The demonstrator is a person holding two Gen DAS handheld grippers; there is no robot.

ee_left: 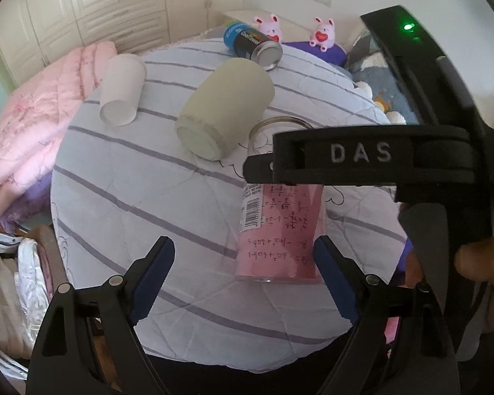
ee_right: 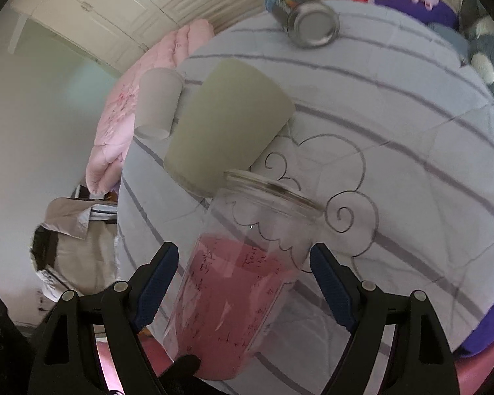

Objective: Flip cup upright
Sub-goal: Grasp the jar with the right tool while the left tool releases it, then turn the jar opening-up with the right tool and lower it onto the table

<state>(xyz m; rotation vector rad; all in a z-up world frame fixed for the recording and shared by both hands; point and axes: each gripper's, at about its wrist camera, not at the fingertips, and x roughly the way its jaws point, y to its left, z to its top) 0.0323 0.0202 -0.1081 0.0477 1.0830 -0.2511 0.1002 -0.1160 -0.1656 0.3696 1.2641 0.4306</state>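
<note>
A clear plastic cup with pink handwritten paper inside [ee_left: 280, 233] lies on the striped bed cover, its base toward me. It also shows in the right wrist view [ee_right: 243, 276], tilted, mouth pointing away, between the open blue-padded jaws. My right gripper [ee_right: 243, 283] straddles the cup, pads apart from its sides; its black body [ee_left: 362, 161] crosses above the cup in the left wrist view. My left gripper [ee_left: 243, 270] is open, with the cup's base by its right pad.
An olive-grey cup [ee_left: 225, 107] and a white paper cup [ee_left: 122, 90] lie on their sides on the cover [ee_left: 148, 204]. A blue-black can [ee_left: 253, 46] lies further back. Pink quilt [ee_left: 33, 131] at left, plush toys [ee_left: 322, 34] behind.
</note>
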